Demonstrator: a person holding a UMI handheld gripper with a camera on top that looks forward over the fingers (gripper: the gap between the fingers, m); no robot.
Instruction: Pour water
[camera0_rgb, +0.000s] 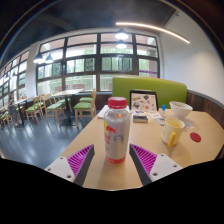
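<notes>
The bottle (117, 130), red cap on, stands mid-frame on the table (200, 150) between the spread fingers of the gripper (113, 158), gaps either side. Close squarely on its label before lifting toward the yellow cup (174, 130) at right.

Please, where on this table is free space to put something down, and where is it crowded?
Bare table lies between the yellow cup and the near right edge. It is crowded beyond the cup, around the white bowl and the framed card. The open tool has the bottle between its fingers.
</notes>
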